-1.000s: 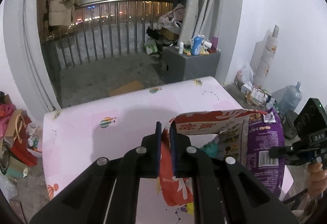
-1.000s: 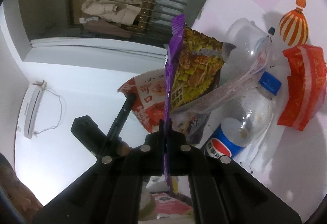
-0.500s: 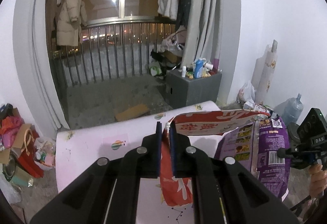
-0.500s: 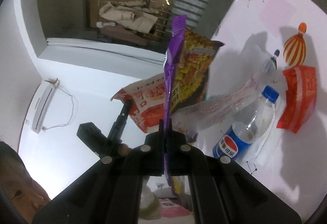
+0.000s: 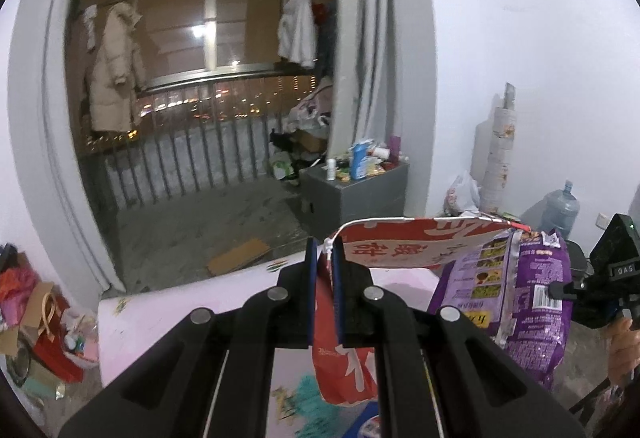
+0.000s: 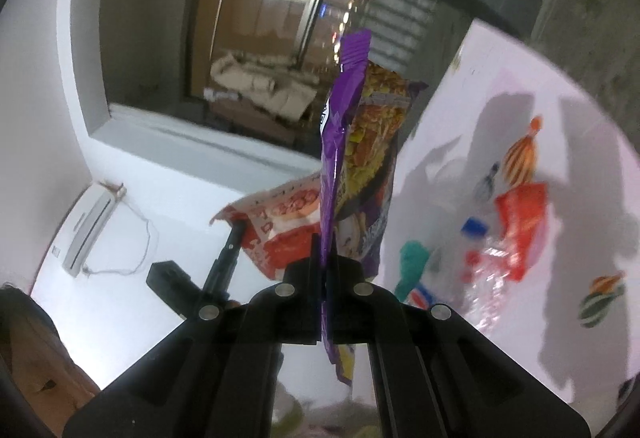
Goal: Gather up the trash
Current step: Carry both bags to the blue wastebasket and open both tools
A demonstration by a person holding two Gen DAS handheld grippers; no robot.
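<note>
My left gripper [image 5: 325,250] is shut on the top corner of a red and white snack bag [image 5: 404,246], which hangs above the pink table [image 5: 180,314]. Beside it on the right hangs a purple snack bag [image 5: 532,302]. In the right wrist view my right gripper [image 6: 325,242] is shut on the edge of that purple snack bag [image 6: 352,134], with the red and white bag [image 6: 280,226] to its left. Below on the pink table [image 6: 560,110] lie a Pepsi bottle [image 6: 476,254], a red wrapper [image 6: 524,226] and a teal scrap [image 6: 412,262].
A grey cabinet [image 5: 360,194] with bottles on top stands by the balcony railing [image 5: 192,162]. A water jug [image 5: 560,210] and rolled paper [image 5: 498,158] are at the right wall. Bags [image 5: 44,322] clutter the floor left of the table. A person's hand [image 5: 624,342] holds the right gripper.
Both grippers have risen with their bags. The table, bottle and red wrapper now sit lower and farther off in both views.
</note>
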